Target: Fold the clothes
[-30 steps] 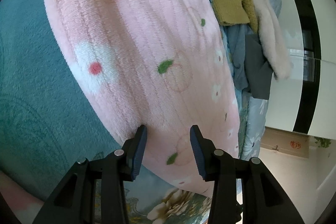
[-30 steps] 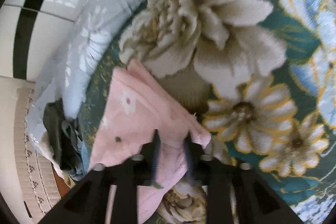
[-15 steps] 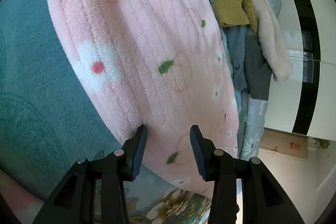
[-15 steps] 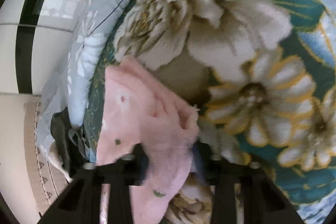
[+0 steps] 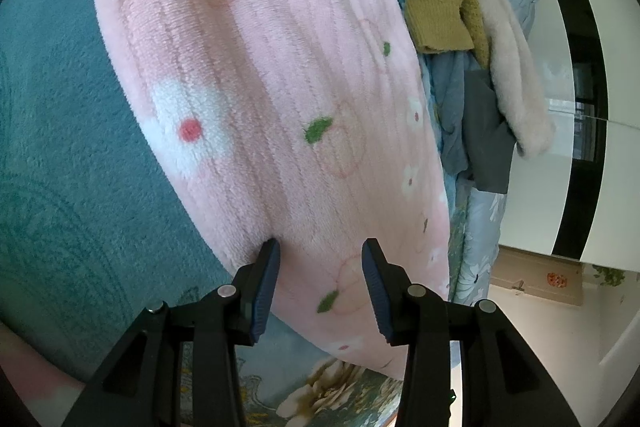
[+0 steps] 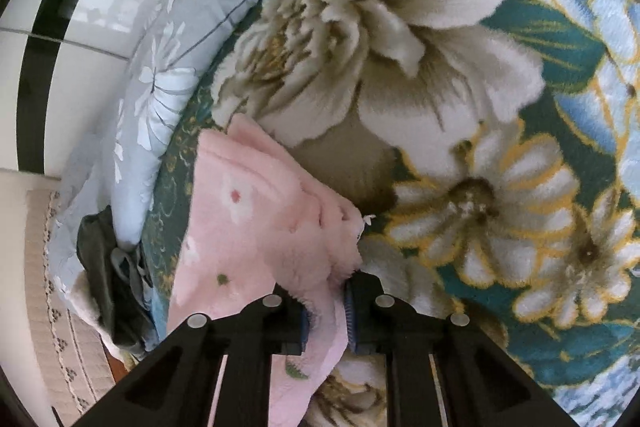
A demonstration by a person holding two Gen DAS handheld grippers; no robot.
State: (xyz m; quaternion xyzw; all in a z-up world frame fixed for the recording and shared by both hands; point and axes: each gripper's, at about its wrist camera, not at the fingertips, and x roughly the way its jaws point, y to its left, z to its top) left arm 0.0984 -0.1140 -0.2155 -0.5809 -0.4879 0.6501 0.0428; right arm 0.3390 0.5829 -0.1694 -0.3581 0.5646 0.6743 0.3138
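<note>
A teal plush bedspread with big cream and blue flowers is covering the bed; no readable writing anywhere. The pink fleece garment with white flowers and green leaves is lying across it, filling the left-wrist frame's centre. The left gripper is gaping wide, one fingertip touching the fleece near its lower edge. The right gripper is clamping narrowly on a bunched pink corner. A mustard knit and grey clothes pile is crowding the upper right.

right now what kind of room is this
Most likely a bedroom, with the work done on a bed: a plush floral blanket covers the surface, a daisy-print quilt lies along its edge, and a pile of clothes waits beside the pink fleece garment.
</note>
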